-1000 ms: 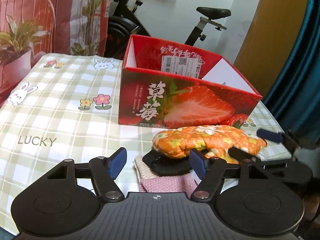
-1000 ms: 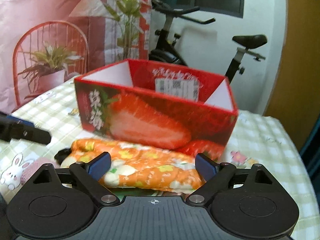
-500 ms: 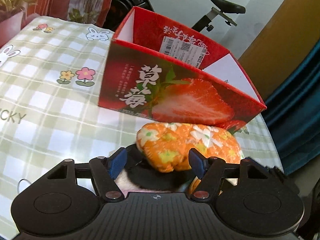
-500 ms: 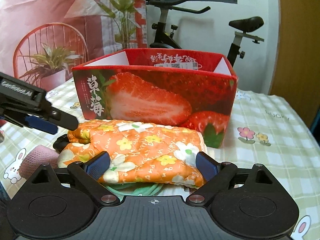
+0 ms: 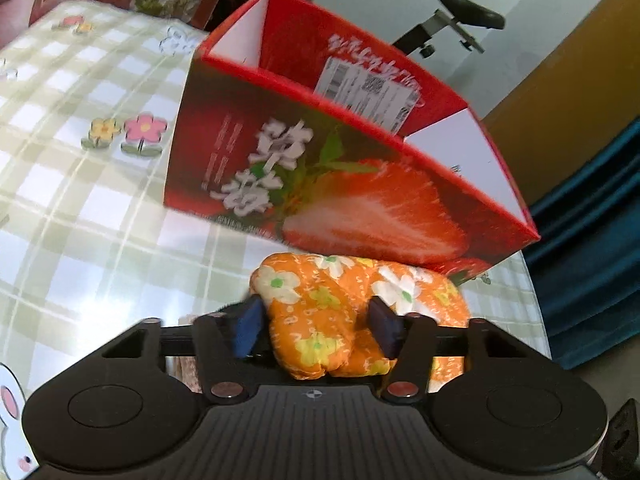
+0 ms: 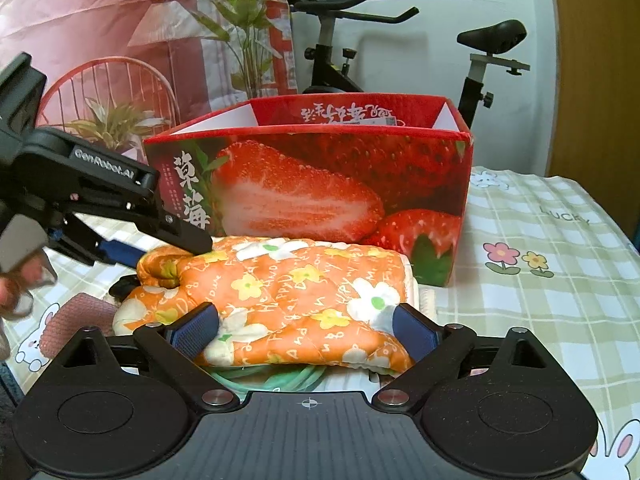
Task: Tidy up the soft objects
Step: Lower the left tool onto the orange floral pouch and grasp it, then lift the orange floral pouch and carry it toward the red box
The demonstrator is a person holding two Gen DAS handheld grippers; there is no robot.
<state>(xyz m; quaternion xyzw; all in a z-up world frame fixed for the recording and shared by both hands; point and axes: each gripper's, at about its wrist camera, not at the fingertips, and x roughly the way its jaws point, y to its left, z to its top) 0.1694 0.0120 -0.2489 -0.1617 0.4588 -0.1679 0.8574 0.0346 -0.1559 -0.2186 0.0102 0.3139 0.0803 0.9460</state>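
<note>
The left gripper [image 5: 316, 330] straddles the near end of the orange mitt [image 5: 344, 312]; its jaws have just been closing, and the blue pads [image 5: 246, 330] now sit against the padded fabric on both sides, which bulges between them. I judge this a grasp just taking hold, though how firm it is cannot be told. In the right wrist view the same gripper [image 6: 160, 246] comes in from the left, its upper finger resting on the mitt's thumb end.

The right gripper [image 6: 306, 334] is spread wide, released, with a pad beside each flank of the mitt's cuff end [image 6: 304, 300]; the pads look to be at the fabric's edge but not squeezing it.

The mitt lies on top of a small pile near the table's near edge: a green-patterned cloth [image 6: 272, 378] under it, a pink cloth [image 6: 76, 320] and a black item [image 6: 122, 286] toward the left. Its long axis runs side to side in the right view, parallel to the front wall of the box. So each gripper has one end, and the left is the one already biting.

Just behind the mitt, almost touching it, stands the open red strawberry box [image 6: 312, 196] on the checked tablecloth [image 6: 540, 280]. The likely move is up and over that front wall. Beyond the table are an exercise bike [image 6: 492, 52] and a plant [image 6: 244, 28].
</note>
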